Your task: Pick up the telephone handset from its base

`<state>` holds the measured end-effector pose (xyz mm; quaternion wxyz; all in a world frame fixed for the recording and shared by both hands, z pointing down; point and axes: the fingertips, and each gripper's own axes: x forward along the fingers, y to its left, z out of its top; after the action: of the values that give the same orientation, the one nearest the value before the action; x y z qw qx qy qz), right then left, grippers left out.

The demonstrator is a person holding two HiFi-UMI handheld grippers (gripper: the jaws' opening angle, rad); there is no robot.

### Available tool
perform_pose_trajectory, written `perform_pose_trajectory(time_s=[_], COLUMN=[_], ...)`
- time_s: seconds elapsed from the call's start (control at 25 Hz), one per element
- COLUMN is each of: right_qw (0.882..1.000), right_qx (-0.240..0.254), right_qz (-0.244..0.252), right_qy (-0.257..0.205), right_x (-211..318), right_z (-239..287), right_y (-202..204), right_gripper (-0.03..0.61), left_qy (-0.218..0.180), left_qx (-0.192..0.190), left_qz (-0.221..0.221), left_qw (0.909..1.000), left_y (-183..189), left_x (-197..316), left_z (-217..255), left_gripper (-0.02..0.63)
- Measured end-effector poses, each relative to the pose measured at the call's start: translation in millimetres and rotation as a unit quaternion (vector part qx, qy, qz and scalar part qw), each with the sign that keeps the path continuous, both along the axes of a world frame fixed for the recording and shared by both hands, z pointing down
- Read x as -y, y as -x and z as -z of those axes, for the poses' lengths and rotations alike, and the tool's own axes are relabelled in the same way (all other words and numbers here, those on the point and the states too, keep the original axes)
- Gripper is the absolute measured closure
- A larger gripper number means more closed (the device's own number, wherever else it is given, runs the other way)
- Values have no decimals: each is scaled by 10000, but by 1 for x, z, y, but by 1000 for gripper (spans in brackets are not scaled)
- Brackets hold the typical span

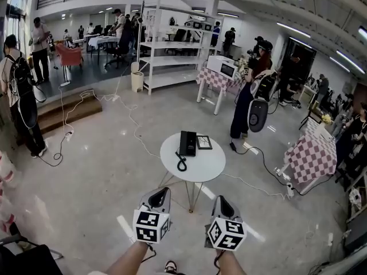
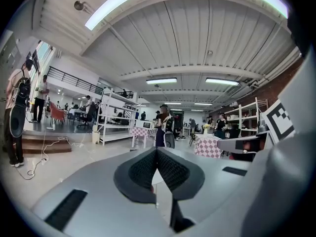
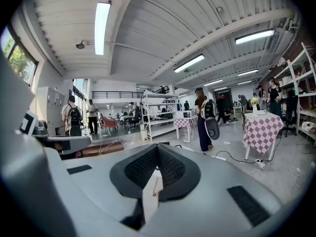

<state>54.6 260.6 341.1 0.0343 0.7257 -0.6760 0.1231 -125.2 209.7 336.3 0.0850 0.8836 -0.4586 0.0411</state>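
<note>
A large hall with a glossy pale grey floor stretches under a ribbed white ceiling with long strip lights. Near the middle stands a small round white surface on thin splayed metal legs. On it lies the black telephone, a flat rectangular block with its handset seated on the base; the two cannot be told apart at this size. Its black coiled cord loops toward the near edge of the surface. Just beside the telephone, on its right, lies a small dark square frame.

Both claws are held low in the head view, well short of the surface and clear of it. The left claw is grey plastic with ribbed black pads, and its own view shows those pads pressed together at the tip with nothing between them. The right claw is built the same way and is likewise pressed together and empty. Each carries a white cube with black square markers.

Beyond the surface stands a tall white metal shelving rack. To its right, a white microwave sits on a table under red-and-white chequered cloth. A second chequered table stands at the right. A person in dark clothes with a backpack stands just past the surface. White and black cables trail over the floor around it.
</note>
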Motion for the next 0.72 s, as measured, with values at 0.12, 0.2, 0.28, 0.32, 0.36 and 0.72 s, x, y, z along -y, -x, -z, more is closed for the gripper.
perform_pose_trajectory(time_s=[0.12, 0.2, 0.28, 0.32, 0.36, 0.72], right_qw=[10000, 10000, 9999, 9998, 9998, 9988], right_qx=[5, 28, 49, 49, 49, 178], right_qz=[29, 67, 132, 164, 190, 401], right_qy=[14, 28, 44, 57, 71, 235], right_x=[25, 39, 54, 61, 67, 105], right_z=[2, 1, -4, -6, -8, -20], right_y=[-15, -27, -36, -39, -42, -48], right_gripper=[555, 556, 556, 556, 556, 556], left_qy=[-2, -4, -9, -10, -7, 132], left_qx=[33, 35, 43, 54, 65, 206], left_qz=[1, 25, 75, 104, 131, 429], left_qw=[10000, 10000, 10000, 9999, 9999, 9988], left_y=[-16, -27, -36, -38, -40, -36], left_x=[23, 37, 51, 57, 63, 90], left_z=[2, 2, 0, -2, -3, -12], left_gripper=[598, 598, 598, 598, 598, 598])
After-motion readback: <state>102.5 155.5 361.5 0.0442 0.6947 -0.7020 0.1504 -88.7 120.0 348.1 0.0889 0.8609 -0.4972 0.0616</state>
